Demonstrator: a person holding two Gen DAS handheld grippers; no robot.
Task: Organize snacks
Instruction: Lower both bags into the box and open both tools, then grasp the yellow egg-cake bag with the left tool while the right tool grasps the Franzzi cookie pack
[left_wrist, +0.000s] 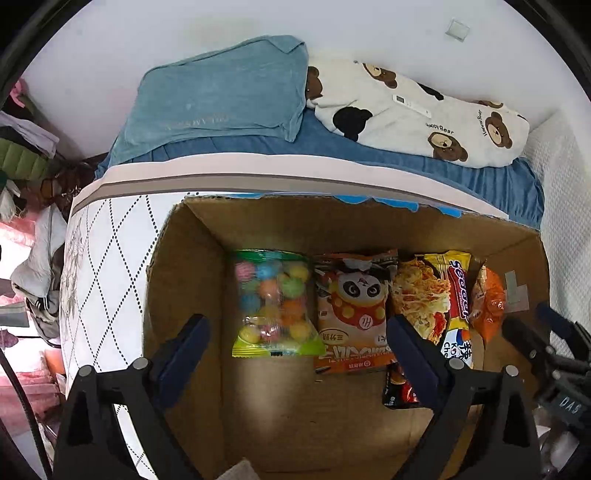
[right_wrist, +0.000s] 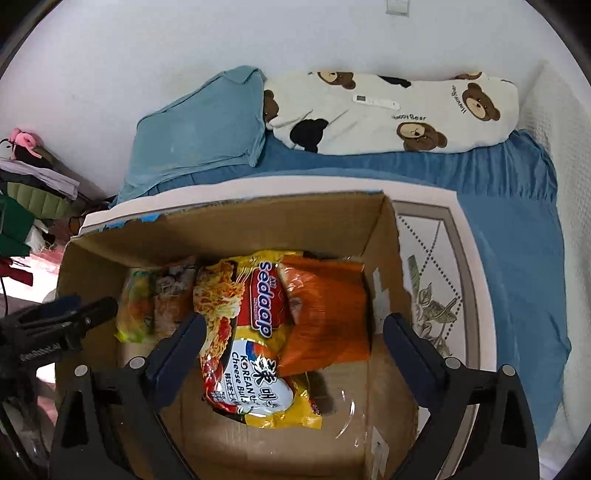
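An open cardboard box holds a row of snacks: a clear bag of coloured balls, an orange panda packet, a yellow Sedaap noodle packet and an orange packet. A dark packet lies in front. My left gripper is open and empty above the box. My right gripper is open and empty over the noodle packet and orange packet; it also shows at the right in the left wrist view. The box fills the right wrist view.
The box stands against a quilted mattress edge. Behind it lie a blue sheet, a teal pillow and a bear-print pillow with a white remote. Clothes pile at the left. A white wall is behind.
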